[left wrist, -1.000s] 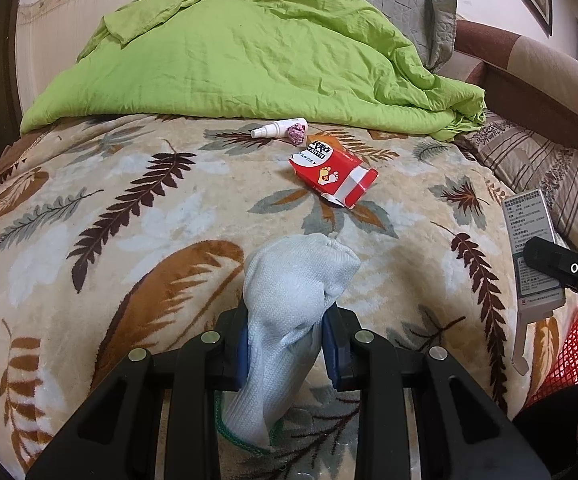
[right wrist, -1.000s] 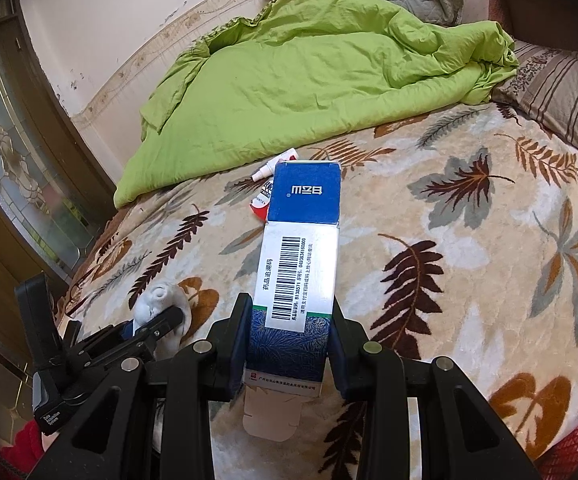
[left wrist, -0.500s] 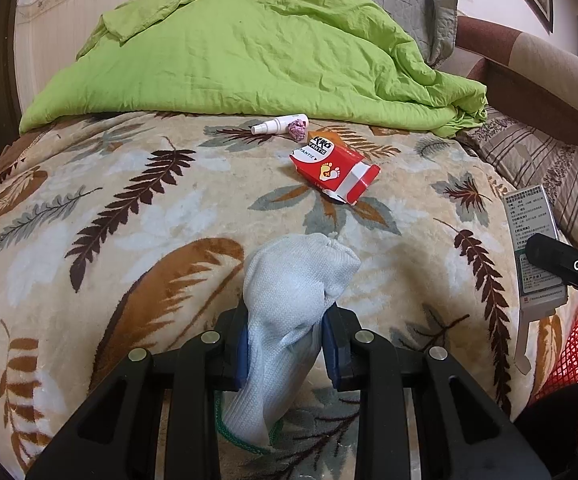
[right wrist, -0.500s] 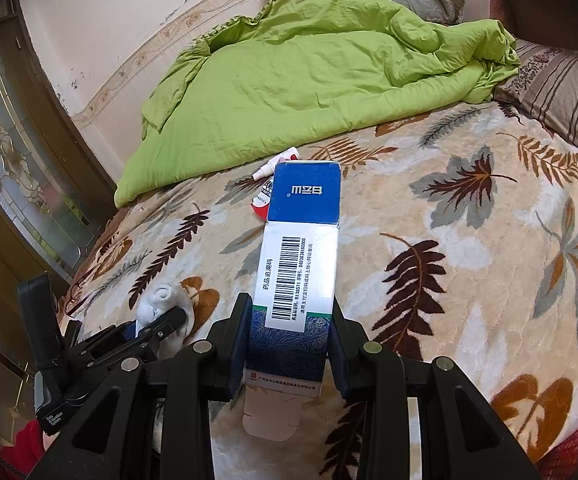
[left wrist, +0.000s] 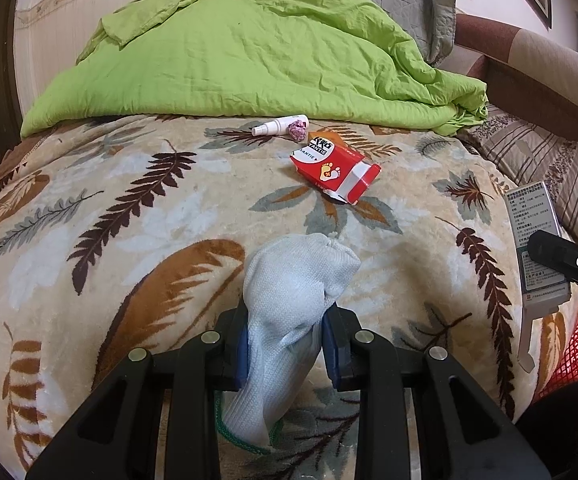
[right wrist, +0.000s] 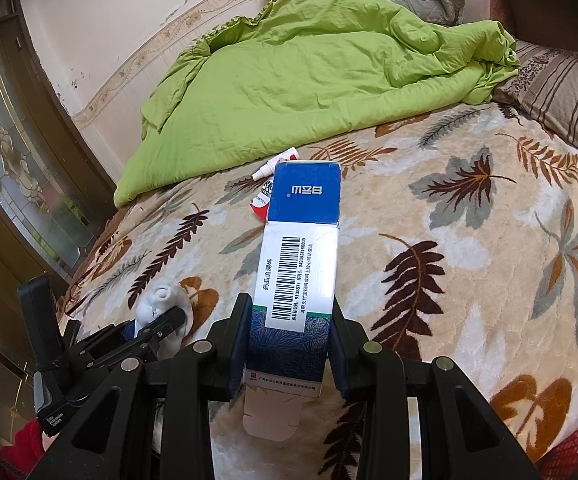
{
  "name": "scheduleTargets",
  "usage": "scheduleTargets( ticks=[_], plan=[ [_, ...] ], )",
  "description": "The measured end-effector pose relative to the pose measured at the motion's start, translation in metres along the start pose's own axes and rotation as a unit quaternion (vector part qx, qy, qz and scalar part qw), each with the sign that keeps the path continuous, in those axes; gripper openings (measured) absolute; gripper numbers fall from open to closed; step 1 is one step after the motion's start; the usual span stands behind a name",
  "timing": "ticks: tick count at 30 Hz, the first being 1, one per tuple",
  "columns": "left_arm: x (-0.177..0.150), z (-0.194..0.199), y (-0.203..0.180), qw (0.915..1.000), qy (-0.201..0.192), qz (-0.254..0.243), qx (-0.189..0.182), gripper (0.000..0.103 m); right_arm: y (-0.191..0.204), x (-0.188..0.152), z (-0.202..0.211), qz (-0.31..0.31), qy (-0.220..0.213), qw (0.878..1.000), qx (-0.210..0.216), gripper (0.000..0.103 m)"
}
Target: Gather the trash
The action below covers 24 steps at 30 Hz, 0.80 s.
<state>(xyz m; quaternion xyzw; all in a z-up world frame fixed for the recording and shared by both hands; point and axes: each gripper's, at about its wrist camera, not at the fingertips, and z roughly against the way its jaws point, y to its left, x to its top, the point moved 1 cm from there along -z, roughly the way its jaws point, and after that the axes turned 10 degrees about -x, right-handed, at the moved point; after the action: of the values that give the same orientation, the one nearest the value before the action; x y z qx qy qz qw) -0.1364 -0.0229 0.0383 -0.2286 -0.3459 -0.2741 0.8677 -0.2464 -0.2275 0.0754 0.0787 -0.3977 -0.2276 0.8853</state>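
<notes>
Spray bottle (left wrist: 275, 127), pink wad (left wrist: 298, 131), red carton (left wrist: 335, 169) near green quilt (left wrist: 249, 56).

Lime-green quilt (left wrist: 249, 64), cream leaf-patterned blanket (left wrist: 129, 208), pale sock (left wrist: 293, 304), red-and-white carton (left wrist: 335, 172), blue-and-white box (right wrist: 301, 248).

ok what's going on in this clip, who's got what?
A person is clearing trash off a bed with two handheld grippers. The left gripper is shut on a white sock; the right gripper is shut on a blue-and-white medicine box. On the leaf-print blanket lie a red carton, a small spray bottle and a crumpled pink wad. A red basket shows at the bed's edge.
</notes>
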Motion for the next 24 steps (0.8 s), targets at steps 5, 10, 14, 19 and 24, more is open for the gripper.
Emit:
scheduleTargets(
  ticks=[5, 10, 14, 19, 24],
  plan=[
    [-0.0001, 0.0002, -0.0004, 1.0, -0.001, -0.001, 0.002, 0.028, -0.0005, 0.0001, 0.0009, 0.001, 0.0, 1.0, -0.002, 0.038],
    [0.0017, -0.0014, 0.0, 1.0, -0.002, -0.007, 0.005, 0.028, -0.0012, 0.0005, 0.0018, 0.001, 0.0, 1.0, -0.004, 0.038],
    [0.0033, -0.0011, 0.0012, 0.9999, -0.004, -0.008, 0.004, 0.028, -0.0012, 0.0005, 0.0018, 0.002, -0.001, 1.0, -0.005, 0.038],
    [0.0035, -0.0002, 0.0014, 1.0, -0.005, -0.006, 0.001, 0.028, -0.0016, 0.0005, 0.0022, 0.003, -0.001, 1.0, -0.006, 0.038],
    [0.0036, 0.0005, 0.0003, 1.0, -0.005, -0.008, -0.001, 0.028, -0.0013, 0.0003, 0.0021, 0.002, -0.002, 1.0, -0.008, 0.038]
  ],
)
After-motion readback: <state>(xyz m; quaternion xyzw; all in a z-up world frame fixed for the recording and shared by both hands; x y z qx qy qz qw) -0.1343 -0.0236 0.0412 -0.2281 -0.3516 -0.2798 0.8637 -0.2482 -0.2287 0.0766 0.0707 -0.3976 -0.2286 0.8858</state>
